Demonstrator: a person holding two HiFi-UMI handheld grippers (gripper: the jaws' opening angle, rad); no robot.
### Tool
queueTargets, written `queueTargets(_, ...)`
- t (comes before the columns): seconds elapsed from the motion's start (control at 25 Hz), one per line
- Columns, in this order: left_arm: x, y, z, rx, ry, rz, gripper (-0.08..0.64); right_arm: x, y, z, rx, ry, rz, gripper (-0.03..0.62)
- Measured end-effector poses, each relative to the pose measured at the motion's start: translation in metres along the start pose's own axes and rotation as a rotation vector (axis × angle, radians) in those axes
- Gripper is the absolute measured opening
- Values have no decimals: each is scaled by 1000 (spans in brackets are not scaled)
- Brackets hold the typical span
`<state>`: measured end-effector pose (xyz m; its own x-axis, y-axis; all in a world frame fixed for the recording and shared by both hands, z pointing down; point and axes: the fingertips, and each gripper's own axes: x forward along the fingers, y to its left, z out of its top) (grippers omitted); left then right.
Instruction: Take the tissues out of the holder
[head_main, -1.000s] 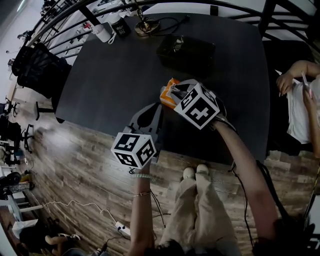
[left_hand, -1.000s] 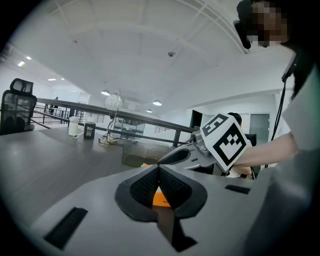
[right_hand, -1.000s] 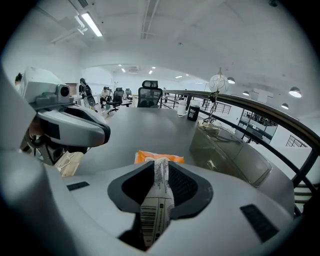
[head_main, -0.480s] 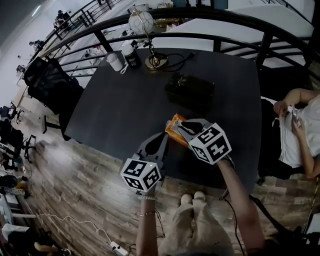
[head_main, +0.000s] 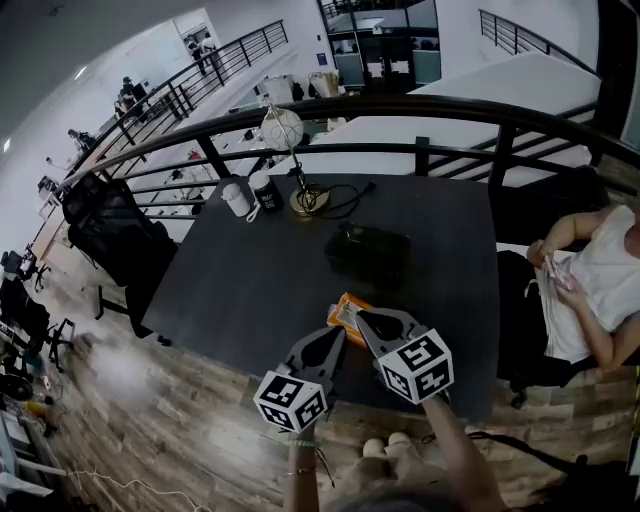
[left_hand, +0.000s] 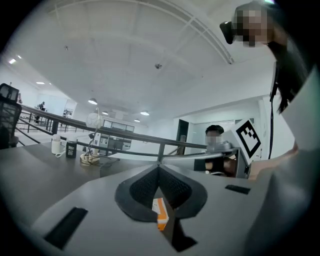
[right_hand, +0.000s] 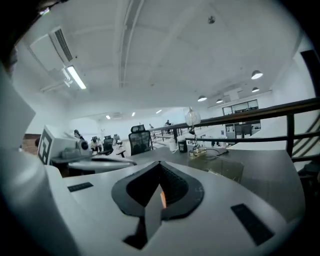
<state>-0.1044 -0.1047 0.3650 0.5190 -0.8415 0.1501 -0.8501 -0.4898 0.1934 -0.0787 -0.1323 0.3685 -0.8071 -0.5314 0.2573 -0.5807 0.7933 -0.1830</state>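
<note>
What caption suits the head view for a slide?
The left gripper and right gripper, its jaws just closed, meet at an orange tissue pack over a dark table.

Head view looks steeply down on the table (head_main: 250, 280). Gripper views skim it low, sharing the lamp (head_main: 283, 130).

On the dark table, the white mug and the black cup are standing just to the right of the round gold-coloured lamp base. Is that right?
Not quite: the side is wrong. In the head view, the white mug and the black cup stand on the dark table just to the left of the round gold-coloured lamp base, not to its right.
</note>
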Motion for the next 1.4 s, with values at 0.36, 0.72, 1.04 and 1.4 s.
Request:
queueTargets(0.36, -7, -15, 15, 37, -55, -27, 8, -21, 10, 29, -48, -118, -73, 12)
queueTargets(0.72, -4, -19, 37, 73, -91, -39, 8, -31, 4, 40, -59, -152, -103, 12)
queueTargets(1.04, 3, -24, 42, 74, -101, -68, 8, -34, -8, 39, -50, -168, -108, 12)
queueTargets(1.4, 5, -35, 47, 89, -101, -73, 8, -44, -10, 40, -57, -178, -95, 12)
